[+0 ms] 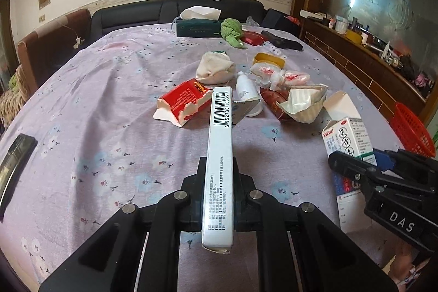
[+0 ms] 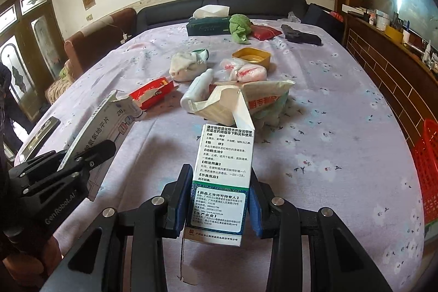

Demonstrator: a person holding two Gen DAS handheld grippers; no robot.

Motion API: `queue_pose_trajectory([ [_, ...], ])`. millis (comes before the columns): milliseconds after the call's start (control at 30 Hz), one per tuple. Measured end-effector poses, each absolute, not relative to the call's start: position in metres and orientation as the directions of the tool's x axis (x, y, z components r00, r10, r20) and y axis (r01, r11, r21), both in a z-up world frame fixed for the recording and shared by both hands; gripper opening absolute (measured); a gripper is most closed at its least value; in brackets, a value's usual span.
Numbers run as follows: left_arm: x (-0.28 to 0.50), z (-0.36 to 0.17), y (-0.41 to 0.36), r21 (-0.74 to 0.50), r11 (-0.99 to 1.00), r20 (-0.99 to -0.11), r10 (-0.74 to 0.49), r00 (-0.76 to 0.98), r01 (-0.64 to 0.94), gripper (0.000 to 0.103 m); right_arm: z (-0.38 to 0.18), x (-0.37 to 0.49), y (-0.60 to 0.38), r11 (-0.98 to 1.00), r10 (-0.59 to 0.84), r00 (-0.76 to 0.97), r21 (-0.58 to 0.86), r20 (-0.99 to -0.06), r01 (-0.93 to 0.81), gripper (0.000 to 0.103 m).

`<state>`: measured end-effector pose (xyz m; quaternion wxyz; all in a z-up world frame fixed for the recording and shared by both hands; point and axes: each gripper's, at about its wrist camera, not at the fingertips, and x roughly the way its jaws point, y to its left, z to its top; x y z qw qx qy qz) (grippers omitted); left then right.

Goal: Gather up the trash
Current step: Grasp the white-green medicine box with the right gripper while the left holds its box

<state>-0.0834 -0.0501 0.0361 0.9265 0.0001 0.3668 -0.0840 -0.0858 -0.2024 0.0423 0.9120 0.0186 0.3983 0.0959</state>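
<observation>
From the left wrist, the left gripper [image 1: 217, 179] is clamping a thin white box [image 1: 219, 155] edge-on, its barcode showing, above the table's [image 1: 95, 100] near edge.

From the right wrist, the right gripper [image 2: 220, 199] is squeezing a medicine carton [image 2: 223, 171], whose printed back face only this view is showing; the red basket [image 2: 427, 168] is sitting at the right edge.

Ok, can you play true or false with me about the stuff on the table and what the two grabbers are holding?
1. The left gripper holds a flat white box by its thin sides. True.
2. The right gripper is empty. False: it is shut on a medicine carton.
3. The red basket sits at the table's right edge. True.
4. The torn red box is inside the basket. False: it lies on the tablecloth.
5. The tissue box stands at the far end. True.
</observation>
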Motion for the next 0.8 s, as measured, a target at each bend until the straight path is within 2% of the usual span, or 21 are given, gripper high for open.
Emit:
queue_pose_trajectory([
  [800, -0.088, 0.04, -0.057, -0.024, 0.985, -0.672, -0.141, 0.727, 0.169, 0.012, 0.041, -0.082, -0.215, 0.983, 0.184, 0.673, 0.121, -0.716, -0.14, 0.04],
])
